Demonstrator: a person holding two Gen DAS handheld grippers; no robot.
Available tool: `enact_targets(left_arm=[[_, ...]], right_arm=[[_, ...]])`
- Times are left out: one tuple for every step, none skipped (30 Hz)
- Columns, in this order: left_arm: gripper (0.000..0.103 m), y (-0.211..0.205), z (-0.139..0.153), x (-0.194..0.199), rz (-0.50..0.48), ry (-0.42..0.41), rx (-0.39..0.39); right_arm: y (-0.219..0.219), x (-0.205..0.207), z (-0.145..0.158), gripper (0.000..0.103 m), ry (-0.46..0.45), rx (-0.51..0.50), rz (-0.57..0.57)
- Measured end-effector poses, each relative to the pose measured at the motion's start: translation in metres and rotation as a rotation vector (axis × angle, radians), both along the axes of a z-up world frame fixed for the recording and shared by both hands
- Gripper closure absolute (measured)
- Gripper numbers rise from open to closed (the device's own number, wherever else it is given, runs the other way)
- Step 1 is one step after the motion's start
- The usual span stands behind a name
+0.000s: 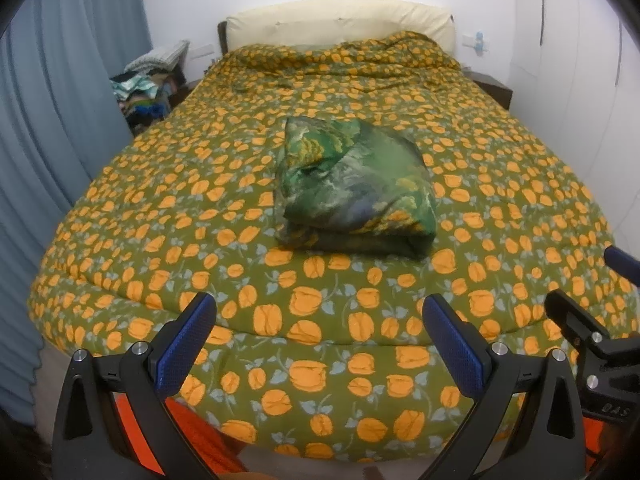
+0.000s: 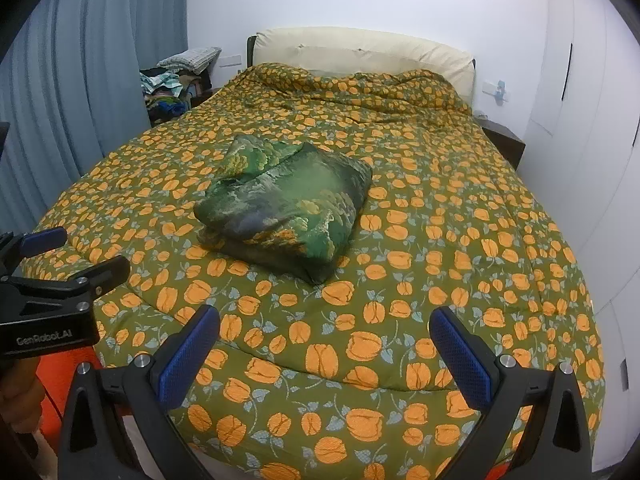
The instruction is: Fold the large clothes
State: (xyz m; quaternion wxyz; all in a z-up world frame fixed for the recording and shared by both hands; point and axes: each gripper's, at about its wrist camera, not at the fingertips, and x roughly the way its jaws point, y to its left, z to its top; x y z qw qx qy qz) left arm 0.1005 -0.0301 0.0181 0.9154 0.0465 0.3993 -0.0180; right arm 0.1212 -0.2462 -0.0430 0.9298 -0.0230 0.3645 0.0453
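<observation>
Two pairs of black plastic tongs with ribbed blue rubber pads hang spread wide above the foot of a bed, pinching nothing: the left gripper [image 1: 320, 344] in its own camera, the right gripper [image 2: 326, 354] in its own. Each also shows at the edge of the other's view, a hard black clamp with silver bolts. Beneath them lies a puffy quilt [image 1: 240, 220], olive green and printed all over with rounded orange flowers and pale blue-grey leaves, its far end rumpled against a cream padded headboard [image 1: 340, 20]. Near the middle of the quilt, well apart from both tongs, sits the folded garment [image 1: 356, 188], a glossy dark green cloth with mottled yellow and blue patterns, stacked into a thick, roughly square bundle. Pleated blue-grey curtains [image 1: 52, 120] hang to the left.
</observation>
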Motion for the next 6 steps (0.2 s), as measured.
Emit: enact_targets(left_arm=[[0.000,0.0007,-0.0002,-0.0010,-0.004,-0.002,-0.011],[0.000,0.0002,-0.0009,-0.0008,-0.004,-0.003,-0.011],[0.000,-0.0005,-0.0012,-0.0014,-0.006,-0.008,-0.012],[0.001,-0.0011,-0.0009,-0.0023,-0.011,-0.015,-0.011],[0.001,-0.0028,-0.0010,-0.0025,-0.015,-0.020,-0.003],[0.001,-0.0043,-0.0010,-0.0031,-0.017,-0.027,0.007]], right_arm=[[-0.0008,0.0004,-0.0012,0.000,0.003,0.002,-0.002],[-0.0018,0.0008,-0.0023,0.000,0.005,0.004,-0.003],[-0.0026,0.0011,-0.0034,0.000,0.007,0.004,-0.005],[-0.0033,0.0016,-0.0042,0.000,0.009,0.005,-0.007],[-0.0042,0.0020,-0.0052,0.000,0.011,0.008,-0.009],[-0.0048,0.0022,-0.0057,0.000,0.012,0.010,-0.010]])
